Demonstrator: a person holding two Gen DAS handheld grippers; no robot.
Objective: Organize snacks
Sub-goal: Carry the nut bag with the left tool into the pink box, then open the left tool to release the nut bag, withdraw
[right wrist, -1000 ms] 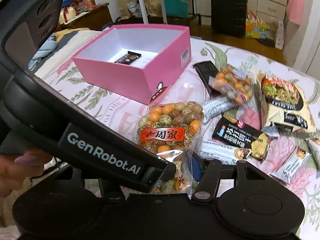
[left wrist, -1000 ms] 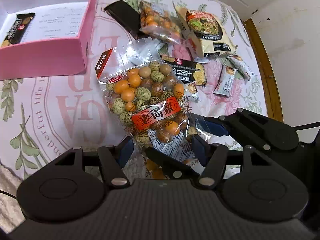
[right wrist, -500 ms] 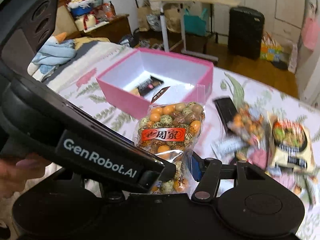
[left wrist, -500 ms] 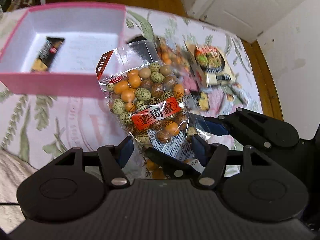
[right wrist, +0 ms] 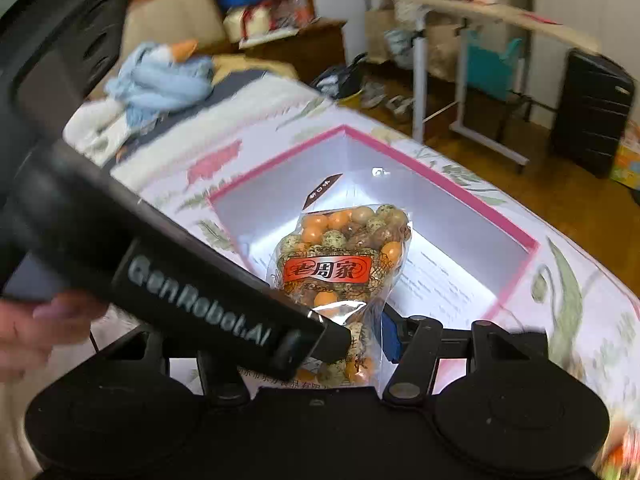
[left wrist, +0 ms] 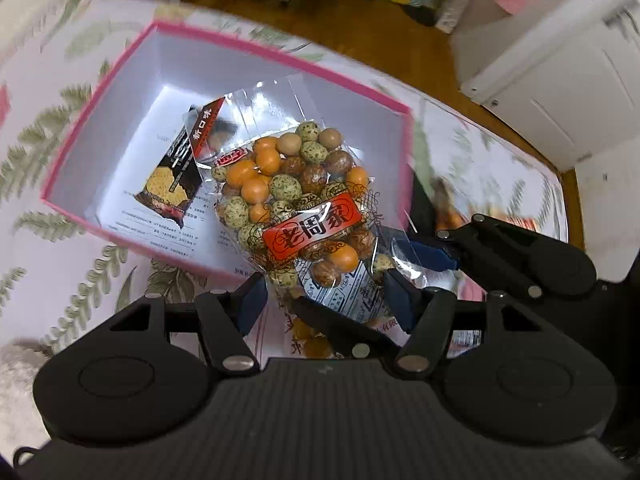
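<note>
- While both grippers share one load, the bag of coated nuts (left wrist: 294, 204) hangs in the air above the open pink box (left wrist: 248, 50), its clear top flap pointing toward the far wall of the box.
- Left gripper (left wrist: 322, 300): blue pads sit against the lower sides of the bag, jaws part-way closed and clamped on it.
- Right gripper (right wrist: 352, 344): right pad presses the bag's lower edge; the left one is hidden behind the left unit's black body, which crosses the view. Reads as clamped on the same bag.
- Box contents: one dark snack packet (left wrist: 170, 184) lying on a printed sheet on the box floor, left of the hanging bag. Plenty of bare floor beside it.
- Step in hand, as I judge it: carrying the bag over the box for release.
- Risk: the two grippers letting go unevenly. One side would hold, the bag would swing and could catch the near rim or land half out.
- Risk: slippery film, loose round contents. The weight may shift inside and the bag slide through the pads early.
- Risk: dropped from this height, it may land on the dark packet instead of beside it.
- Background is motion-blurred; the rest of the worktop (left wrist: 48, 92) cannot be read.
</note>
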